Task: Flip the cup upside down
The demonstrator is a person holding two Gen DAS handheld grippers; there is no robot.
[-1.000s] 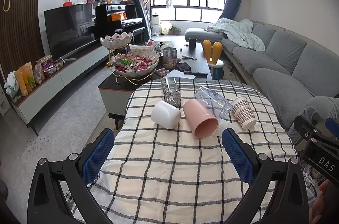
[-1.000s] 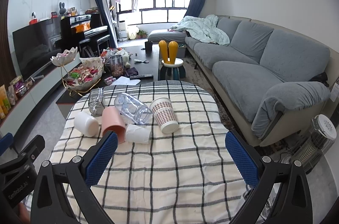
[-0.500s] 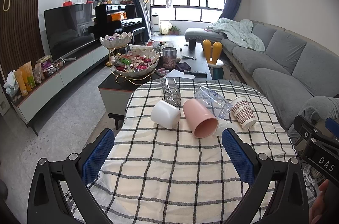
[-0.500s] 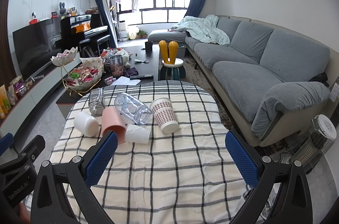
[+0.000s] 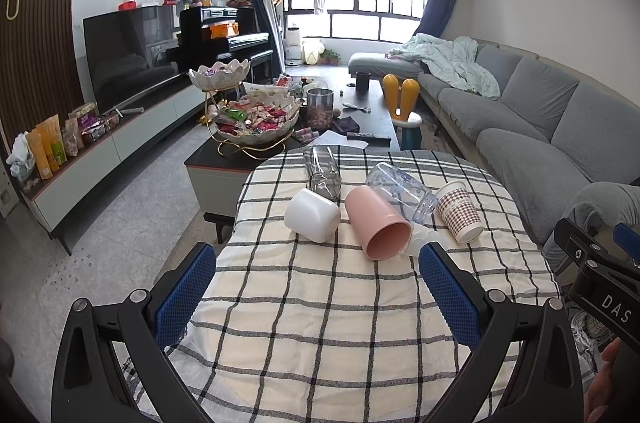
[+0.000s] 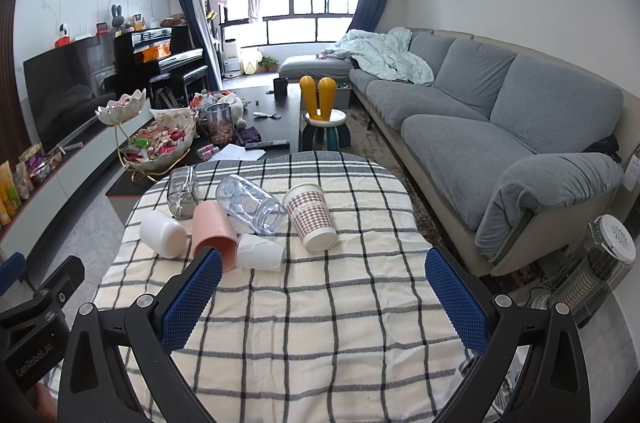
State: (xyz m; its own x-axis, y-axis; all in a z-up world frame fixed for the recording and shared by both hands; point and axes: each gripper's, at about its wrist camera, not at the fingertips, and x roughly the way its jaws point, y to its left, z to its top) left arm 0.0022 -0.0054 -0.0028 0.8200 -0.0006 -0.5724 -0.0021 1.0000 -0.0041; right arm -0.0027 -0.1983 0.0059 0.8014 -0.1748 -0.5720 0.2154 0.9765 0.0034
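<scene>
Several cups lie on their sides on the checked tablecloth (image 5: 320,323): a white cup (image 5: 313,215), a pink cup (image 5: 378,227), a clear plastic cup (image 5: 402,191), a brown-patterned paper cup (image 5: 459,212) and a clear glass (image 5: 321,172). A small white paper cup (image 6: 260,251) lies beside the pink cup (image 6: 212,233). My left gripper (image 5: 318,293) is open and empty, short of the cups. My right gripper (image 6: 324,297) is open and empty, short of the patterned cup (image 6: 311,215).
A coffee table (image 5: 360,131) with a snack bowl stand (image 5: 256,119) stands beyond the table. A grey sofa (image 6: 500,127) runs along the right. A TV cabinet (image 5: 100,143) runs along the left. A small heater (image 6: 600,263) stands at the right.
</scene>
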